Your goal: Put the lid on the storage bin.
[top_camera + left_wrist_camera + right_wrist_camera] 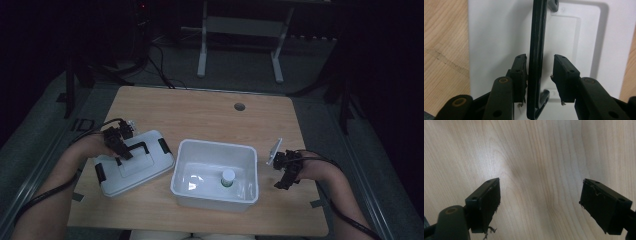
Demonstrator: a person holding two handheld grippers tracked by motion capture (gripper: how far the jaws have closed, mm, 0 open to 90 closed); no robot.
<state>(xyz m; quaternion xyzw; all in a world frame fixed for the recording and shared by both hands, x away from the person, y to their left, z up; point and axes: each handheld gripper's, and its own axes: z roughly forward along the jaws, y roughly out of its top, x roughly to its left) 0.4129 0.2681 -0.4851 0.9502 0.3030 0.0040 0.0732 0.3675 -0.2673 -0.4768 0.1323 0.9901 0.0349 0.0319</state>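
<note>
The high view looked forward and down over the whole counter (200, 107) from the person's side. The left gripper view sat close above the white lid (499, 37), shared with the high view. The right gripper view faced bare counter closely.

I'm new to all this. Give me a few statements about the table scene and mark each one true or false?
1. The white lid lies left of the white bin. True.
2. The left tool straddles the lid's black handle. True.
3. The bin is empty. False: a small white-capped bottle stands inside.
4. The right tool holds the bottle. False: it is open over bare table.
</note>
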